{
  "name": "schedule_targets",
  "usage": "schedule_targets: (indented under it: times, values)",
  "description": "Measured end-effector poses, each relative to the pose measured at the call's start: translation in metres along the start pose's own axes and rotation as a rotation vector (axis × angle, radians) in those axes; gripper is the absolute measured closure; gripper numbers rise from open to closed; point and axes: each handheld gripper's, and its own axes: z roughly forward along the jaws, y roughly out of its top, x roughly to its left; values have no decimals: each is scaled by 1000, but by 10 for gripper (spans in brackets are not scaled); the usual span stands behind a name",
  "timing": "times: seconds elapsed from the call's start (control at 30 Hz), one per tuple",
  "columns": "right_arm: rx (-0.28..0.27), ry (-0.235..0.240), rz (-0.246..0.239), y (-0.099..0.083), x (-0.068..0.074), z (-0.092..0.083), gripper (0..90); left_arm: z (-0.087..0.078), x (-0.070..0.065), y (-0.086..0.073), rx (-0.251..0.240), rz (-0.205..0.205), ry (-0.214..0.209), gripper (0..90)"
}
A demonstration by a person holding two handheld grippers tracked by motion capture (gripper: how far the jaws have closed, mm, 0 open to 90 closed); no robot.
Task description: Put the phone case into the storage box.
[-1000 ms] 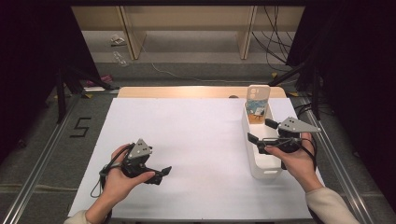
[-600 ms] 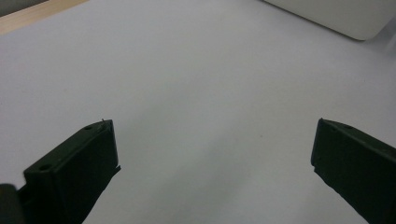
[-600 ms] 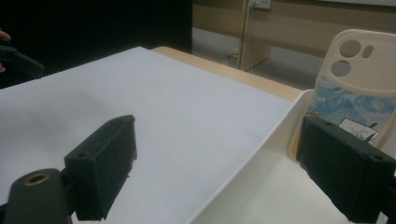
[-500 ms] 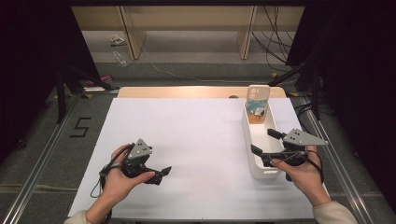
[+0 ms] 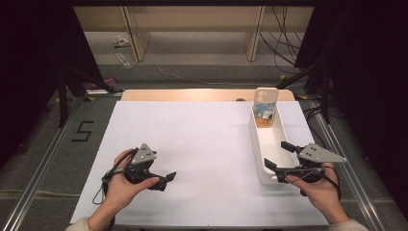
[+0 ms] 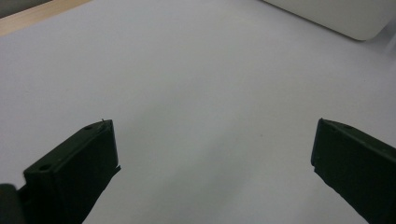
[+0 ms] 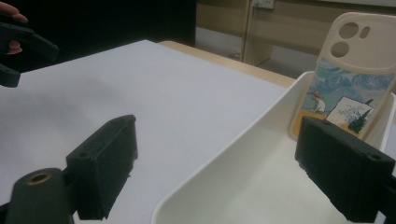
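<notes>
We held the right gripper (image 5: 275, 156) open over the tray's (image 5: 256, 144) near end (phone case (image 5: 265, 108) propped at the far end); the left gripper (image 5: 169, 177), also open, rested on the desk (image 5: 202, 144).

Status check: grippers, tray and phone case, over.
Right gripper open at tray near end. Left gripper open on the mat. Phone case upright at tray's far end, path clear.

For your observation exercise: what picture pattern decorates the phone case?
The phone case is cream with a painted blue-sky scene and a hatted figure, clearest in the right gripper view.
</notes>
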Motion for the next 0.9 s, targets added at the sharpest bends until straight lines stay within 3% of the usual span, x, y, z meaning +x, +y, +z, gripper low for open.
schedule_targets:
  times: [0.43, 0.9]
  values:
    - [-5, -4, -8, -10, 4, -7, 139, 0, 0, -1, -2, -4, 0, 1]
    - [-23, -18, 4, -8, 3, -8, 139, 1, 1, 0, -2, -2, 1, 1]
